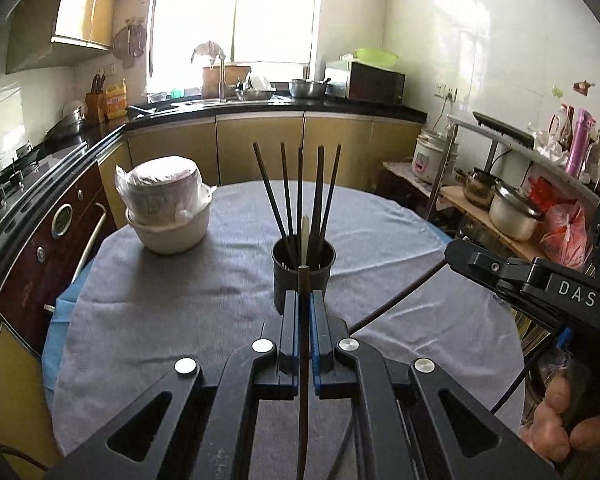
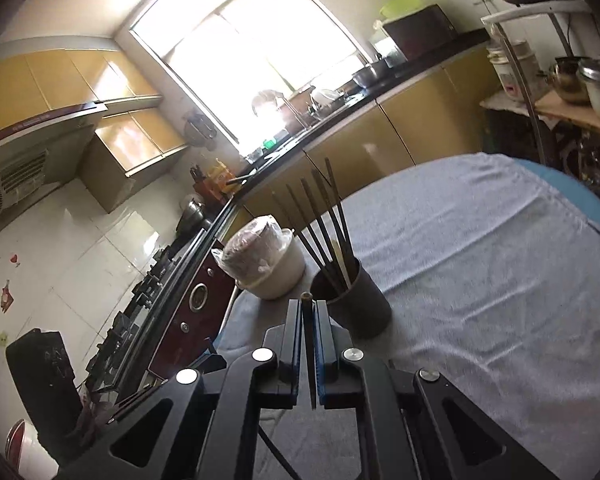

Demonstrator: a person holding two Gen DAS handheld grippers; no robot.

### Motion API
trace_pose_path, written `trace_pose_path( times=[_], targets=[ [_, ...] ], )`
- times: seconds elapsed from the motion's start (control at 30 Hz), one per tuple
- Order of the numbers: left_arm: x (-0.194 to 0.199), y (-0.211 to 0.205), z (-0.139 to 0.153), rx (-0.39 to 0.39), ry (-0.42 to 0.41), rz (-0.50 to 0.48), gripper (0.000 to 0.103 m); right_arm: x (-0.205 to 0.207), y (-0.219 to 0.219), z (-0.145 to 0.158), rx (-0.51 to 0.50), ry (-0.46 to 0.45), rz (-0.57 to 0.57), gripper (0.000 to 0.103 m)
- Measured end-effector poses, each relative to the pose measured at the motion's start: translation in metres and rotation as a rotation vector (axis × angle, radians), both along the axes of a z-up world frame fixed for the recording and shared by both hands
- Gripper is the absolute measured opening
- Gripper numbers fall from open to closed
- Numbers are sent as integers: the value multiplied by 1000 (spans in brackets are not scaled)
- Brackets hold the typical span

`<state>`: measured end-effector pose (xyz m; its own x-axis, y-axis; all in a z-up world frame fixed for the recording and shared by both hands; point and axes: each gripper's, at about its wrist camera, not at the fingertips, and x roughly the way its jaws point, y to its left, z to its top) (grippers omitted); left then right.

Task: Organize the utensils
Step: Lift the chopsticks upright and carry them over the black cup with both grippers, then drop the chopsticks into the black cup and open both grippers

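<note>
Dark holder (image 1: 303, 276), chopsticks (image 1: 300, 188) upright inside

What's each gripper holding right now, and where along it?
Left gripper clamps a chopstick just below its top end. Right gripper clamps another chopstick, likewise near the top.
</note>
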<state>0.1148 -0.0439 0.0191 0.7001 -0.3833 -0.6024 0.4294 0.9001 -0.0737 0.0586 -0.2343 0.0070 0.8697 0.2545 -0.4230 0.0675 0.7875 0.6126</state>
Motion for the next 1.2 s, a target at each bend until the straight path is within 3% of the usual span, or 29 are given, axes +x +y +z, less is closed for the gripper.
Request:
trace_pose_path(
  times=[0.33, 0.6, 1.0, 1.2],
  targets=[
    [15, 17, 30, -50, -24, 11, 5, -3, -1, 35, -52, -61, -21, 6],
    [33, 20, 54, -31, -62, 13, 5, 6, -8, 60, -89, -92, -38, 6],
    [64, 1, 94, -20, -122, -4, 5, 49, -25, 95, -115, -114, -88, 6],
    [84, -8, 116, -69, -150, -5, 5, 76, -34, 104, -111, -125, -145, 6]
  ],
)
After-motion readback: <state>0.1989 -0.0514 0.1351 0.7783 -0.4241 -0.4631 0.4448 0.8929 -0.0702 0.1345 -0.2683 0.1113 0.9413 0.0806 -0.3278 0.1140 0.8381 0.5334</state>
